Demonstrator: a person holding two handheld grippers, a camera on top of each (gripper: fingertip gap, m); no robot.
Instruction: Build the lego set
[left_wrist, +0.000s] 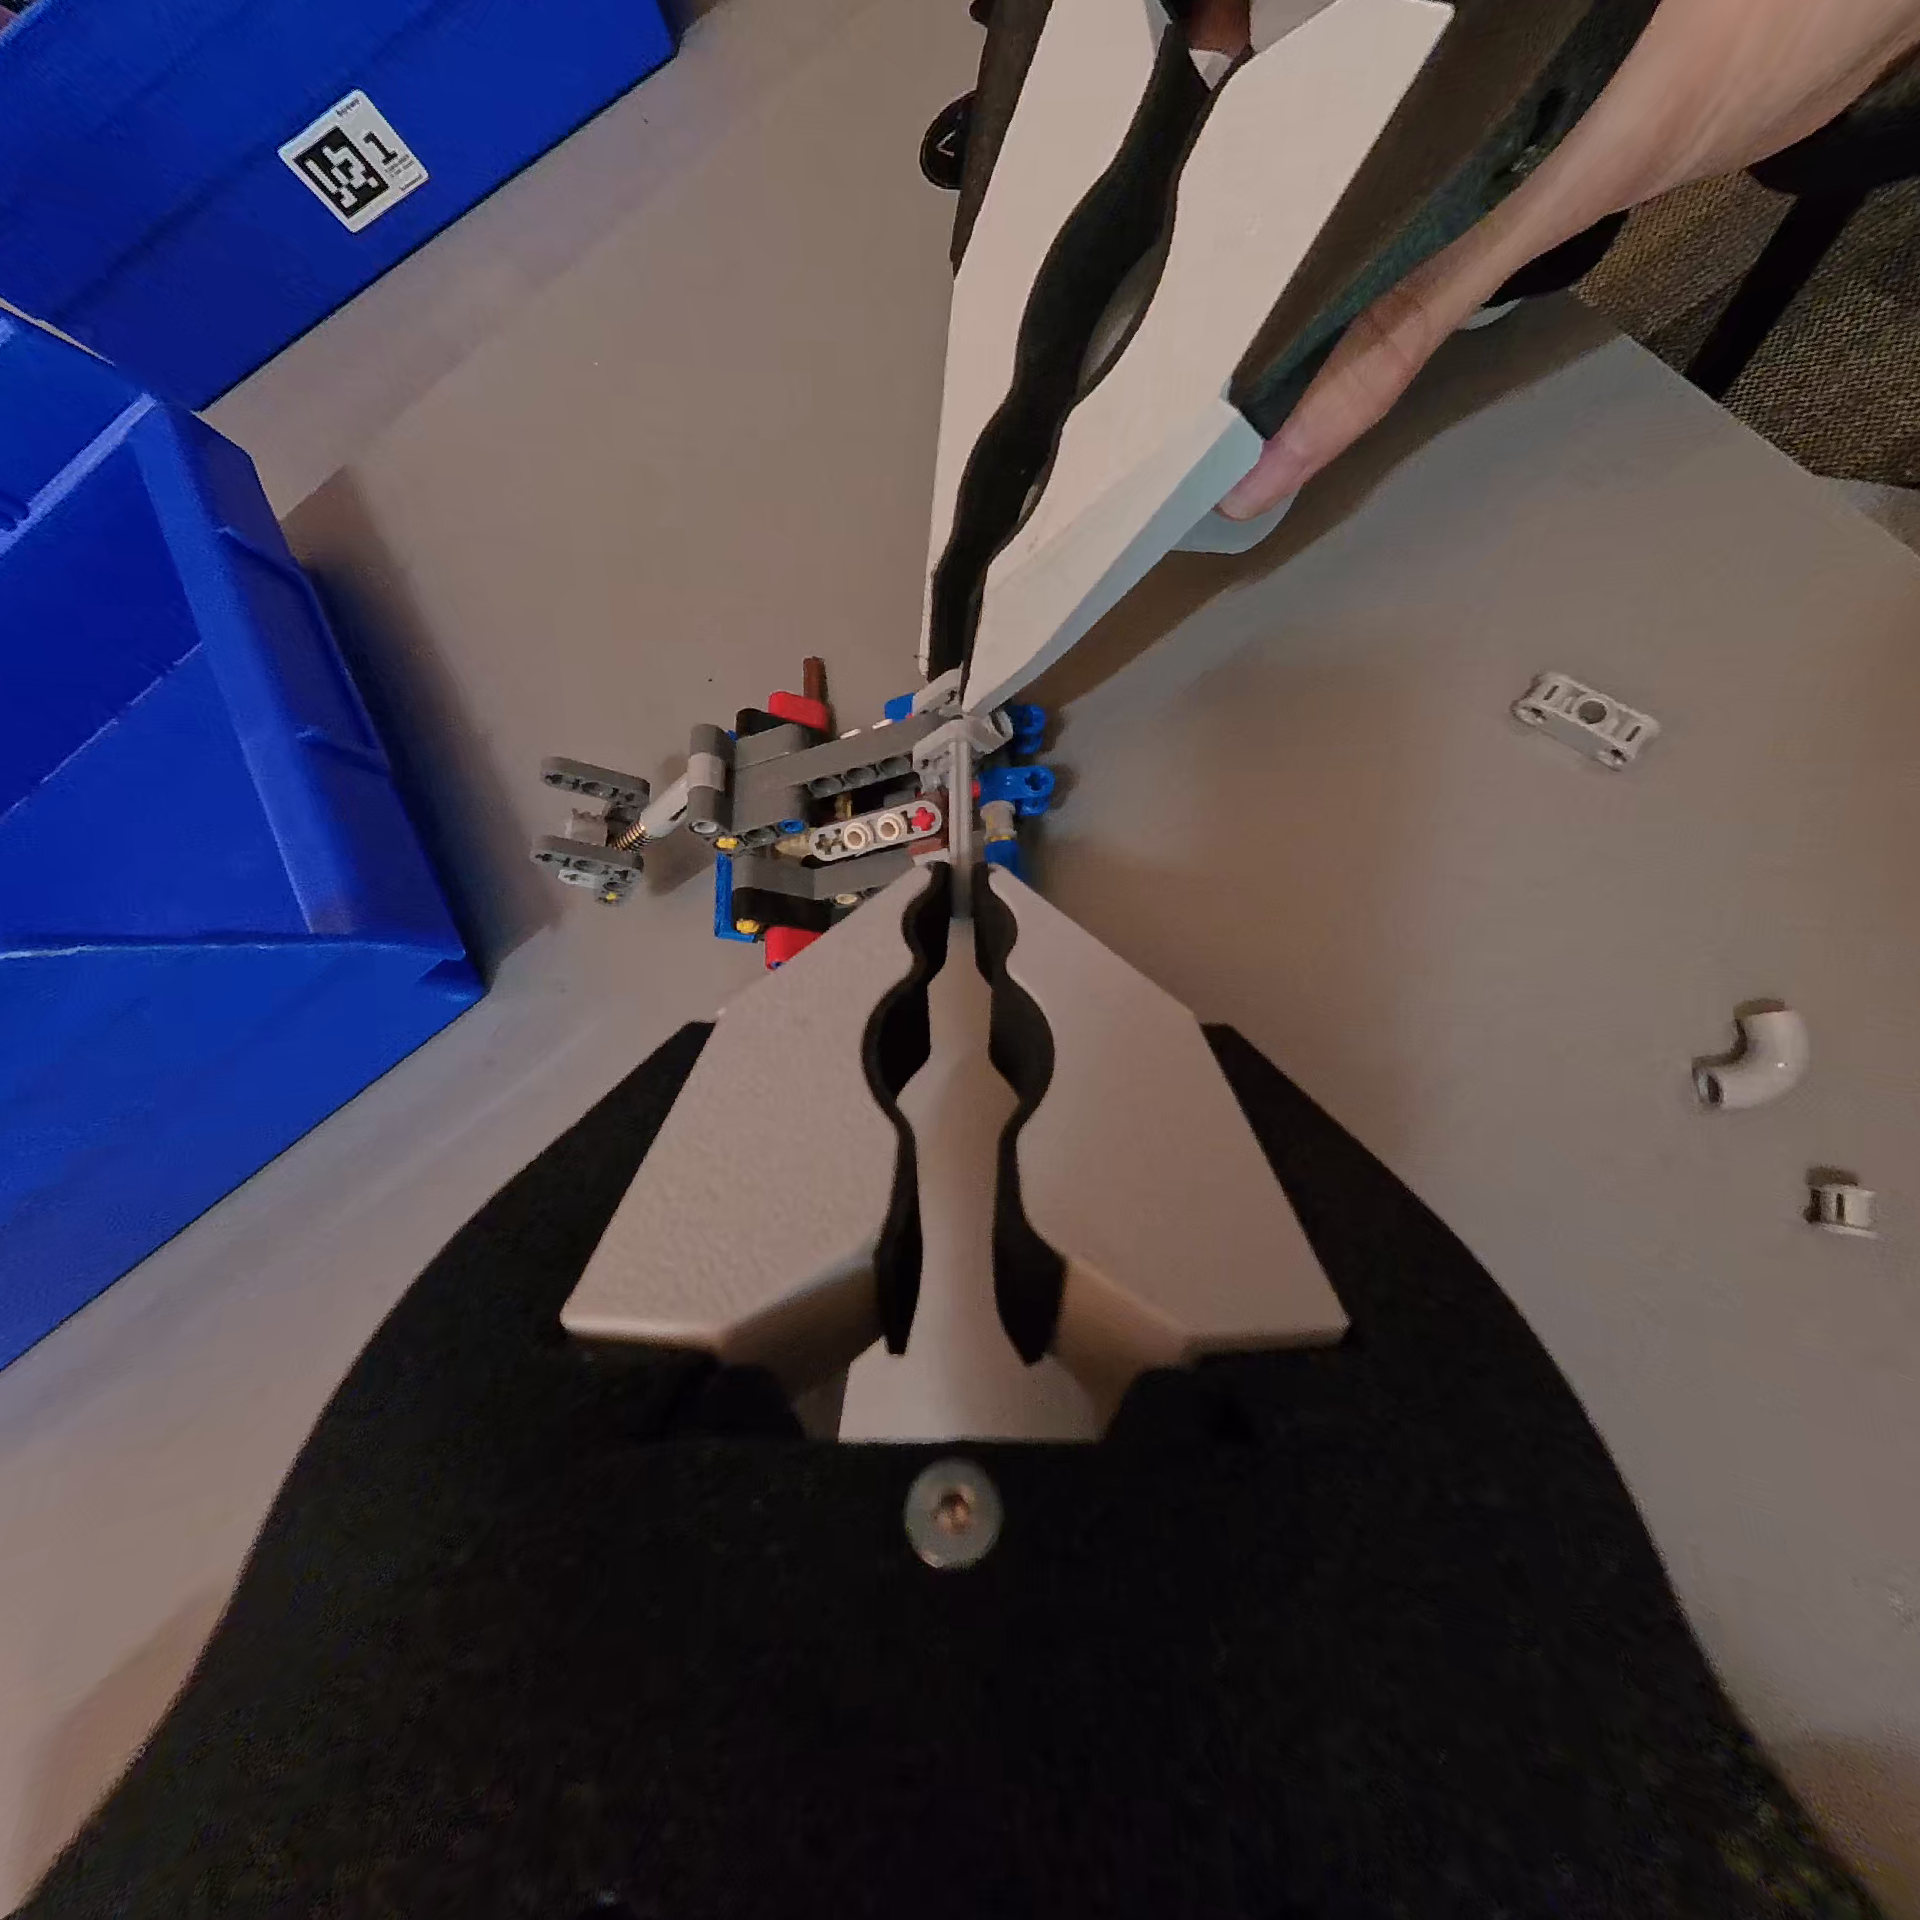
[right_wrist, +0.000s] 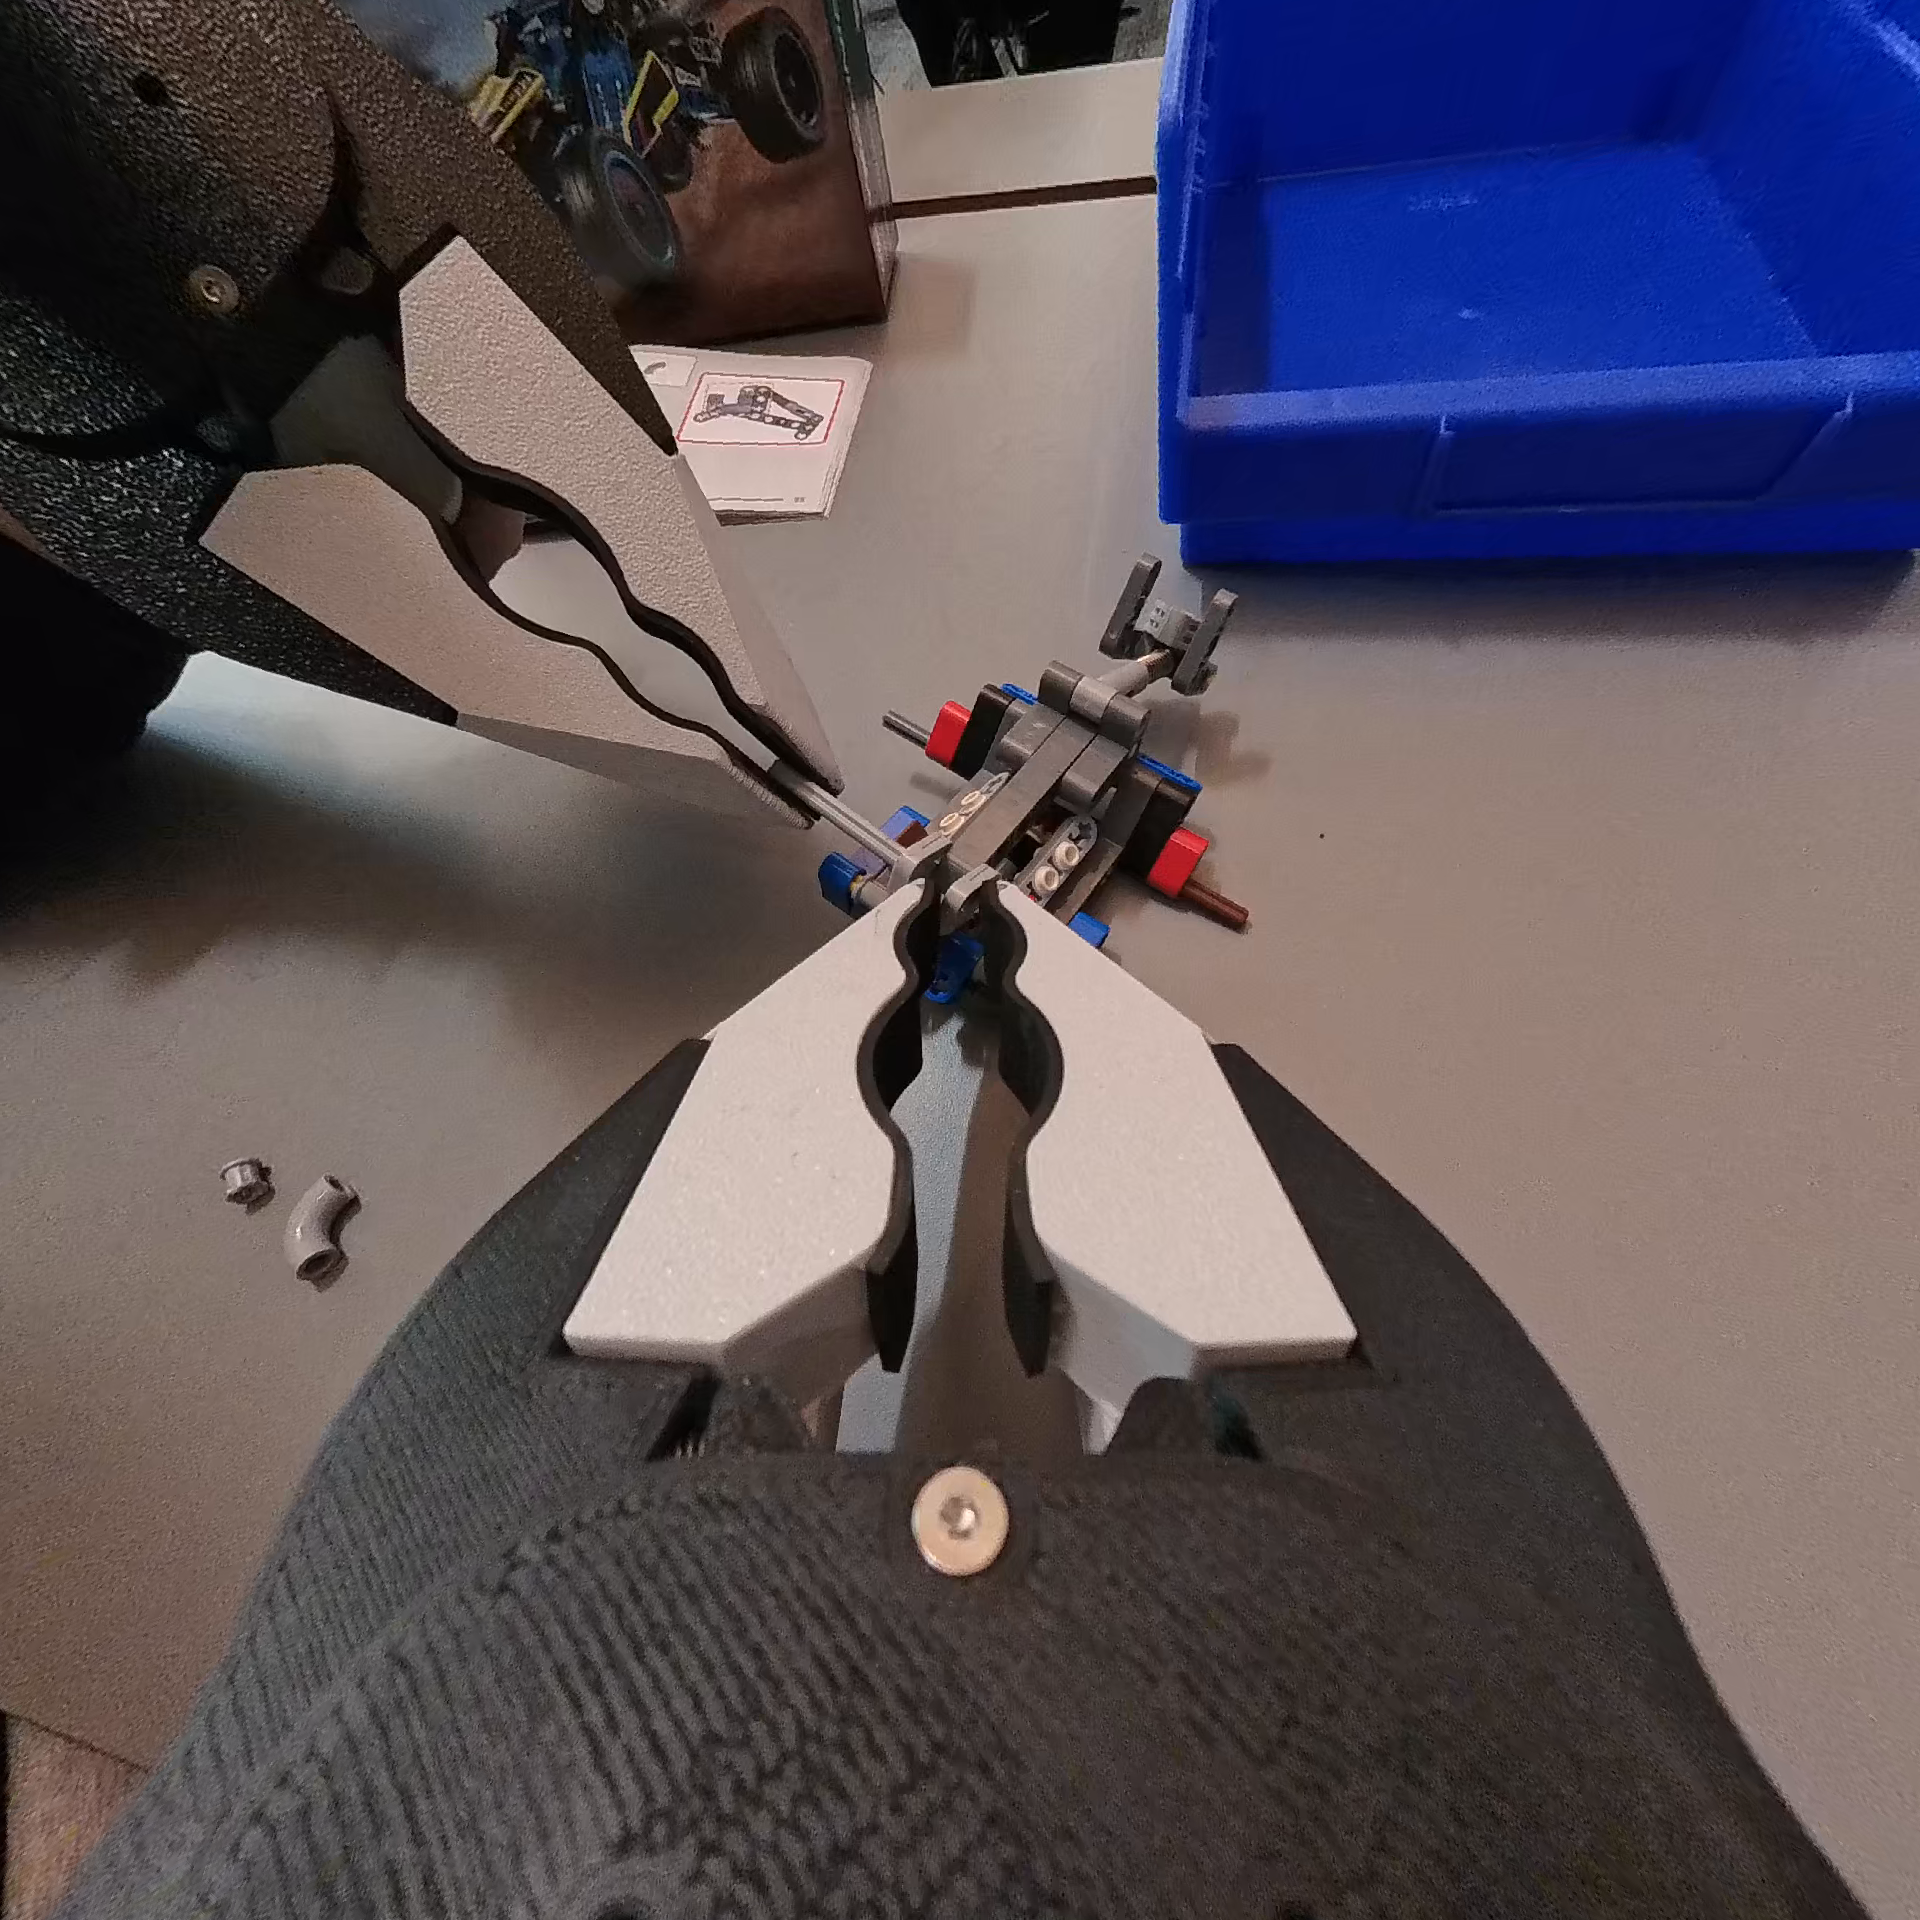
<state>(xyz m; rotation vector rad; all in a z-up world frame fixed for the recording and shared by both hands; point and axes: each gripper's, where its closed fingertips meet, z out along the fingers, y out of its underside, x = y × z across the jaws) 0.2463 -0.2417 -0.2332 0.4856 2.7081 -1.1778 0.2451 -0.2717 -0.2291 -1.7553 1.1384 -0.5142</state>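
A small building-brick mechanism of grey beams, blue connectors and red bushes (right_wrist: 1049, 800) is shown lying on the grey table (right_wrist: 1507, 1039), just above the centre of both views. A thin grey plastic axle (right_wrist: 847, 819) projects from its near end. The axle's free end is clamped between the closed fingertips of the left gripper (right_wrist: 795, 795), which enters the right wrist view from the upper left. A grey connector piece (right_wrist: 966, 894) on the same end is pinched by the right gripper (right_wrist: 961, 909), its jaws nearly together.

With both grips on one small joint, opposed pulls could be expected to bend the axle, pop neighbouring pins loose, or drag the unsupported mechanism across the table.

Loose grey parts, an elbow (left_wrist: 1756, 1055) and a bush (left_wrist: 1841, 1205), lie at right in the left wrist view; blue plastic bins (left_wrist: 156, 727) stand at left.
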